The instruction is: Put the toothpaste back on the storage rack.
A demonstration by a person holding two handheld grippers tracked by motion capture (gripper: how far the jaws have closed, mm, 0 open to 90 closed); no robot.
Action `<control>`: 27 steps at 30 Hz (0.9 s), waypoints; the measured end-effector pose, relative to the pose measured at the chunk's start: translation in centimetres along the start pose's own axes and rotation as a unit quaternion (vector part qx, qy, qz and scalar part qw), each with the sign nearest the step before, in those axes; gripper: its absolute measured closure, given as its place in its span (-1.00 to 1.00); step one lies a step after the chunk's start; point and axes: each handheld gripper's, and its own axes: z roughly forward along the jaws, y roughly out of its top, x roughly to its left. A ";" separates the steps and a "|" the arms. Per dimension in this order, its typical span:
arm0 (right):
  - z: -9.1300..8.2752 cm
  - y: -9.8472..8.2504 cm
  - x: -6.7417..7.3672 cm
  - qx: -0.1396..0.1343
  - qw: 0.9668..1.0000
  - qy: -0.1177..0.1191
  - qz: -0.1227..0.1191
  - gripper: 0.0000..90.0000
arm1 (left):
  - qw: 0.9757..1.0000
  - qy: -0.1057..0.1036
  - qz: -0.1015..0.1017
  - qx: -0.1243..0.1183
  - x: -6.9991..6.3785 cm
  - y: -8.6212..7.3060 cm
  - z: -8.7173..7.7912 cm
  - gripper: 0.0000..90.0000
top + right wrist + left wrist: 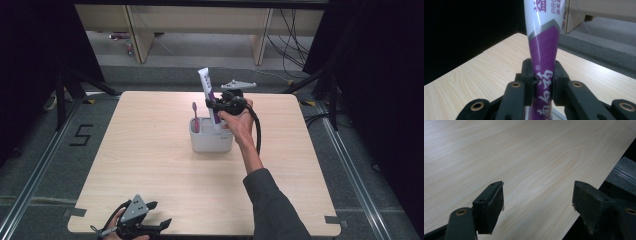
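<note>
A white and purple toothpaste tube (207,88) stands upright with its lower end in a white holder cup (211,140) at the middle of the table. My right gripper (216,105) is shut on the tube's purple part (543,62), both pads pressing its sides. A pink toothbrush (195,117) stands in the left side of the same cup. Near the table's front left edge my left gripper (156,214) rests open, and in the left gripper view its jaws (537,200) stand wide apart over bare wood.
The light wooden table (150,165) has its front edge close to the left gripper. Dark curtains flank the table, and wooden furniture legs (137,37) and cables (295,35) lie on the floor behind it.
</note>
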 end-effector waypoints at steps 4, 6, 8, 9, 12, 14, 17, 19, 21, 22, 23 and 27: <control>0.6 -0.2 0.0 0.005 1.000 -0.004 -0.006 0.69 | 1.000 0.000 0.003 0.001 0.0 0.0 0.0 -0.45; 0.8 -0.4 0.1 0.005 1.000 -0.004 0.006 0.69 | 1.000 -0.001 0.003 0.001 0.0 -0.1 0.0 -0.45; 1.0 -0.6 0.1 0.003 1.000 -0.007 0.009 0.69 | 1.000 -0.001 0.002 0.000 0.0 -0.1 0.0 -0.45; 1.0 -0.7 -0.1 0.008 1.000 -0.003 0.005 0.69 | 1.000 -0.001 0.002 0.000 0.0 -0.1 0.0 -0.45; 1.3 -1.0 -0.2 0.010 1.000 -0.002 -0.012 0.69 | 1.000 -0.001 0.002 0.001 0.0 -0.1 0.0 -0.45; 1.5 -1.1 -0.1 0.011 1.000 -0.001 -0.011 0.69 | 1.000 -0.001 0.002 0.001 0.0 -0.1 0.0 -0.45; 1.6 -1.2 0.1 0.019 1.000 -0.004 -0.017 0.69 | 1.000 -0.002 0.000 -0.001 0.0 -0.1 0.0 -0.45; 1.8 -1.3 0.3 0.019 1.000 -0.004 -0.008 0.69 | 1.000 0.000 0.000 -0.001 0.0 -0.1 0.0 -0.45; 1.8 -1.4 0.3 0.026 1.000 -0.010 -0.015 0.68 | 1.000 0.003 0.007 0.004 0.1 -0.1 -0.1 -0.45; 1.9 -1.5 0.3 0.022 1.000 -0.009 -0.019 0.68 | 1.000 -0.001 0.002 -0.003 0.0 -0.1 0.0 -0.45; 1.9 -1.5 0.2 0.024 0.999 -0.013 -0.027 0.68 | 1.000 -0.001 0.002 -0.001 -0.1 -0.1 0.0 -0.45; 2.1 -1.9 0.4 0.034 0.999 -0.013 -0.022 0.68 | 1.000 -0.001 0.002 0.002 -0.1 -0.1 0.0 -0.45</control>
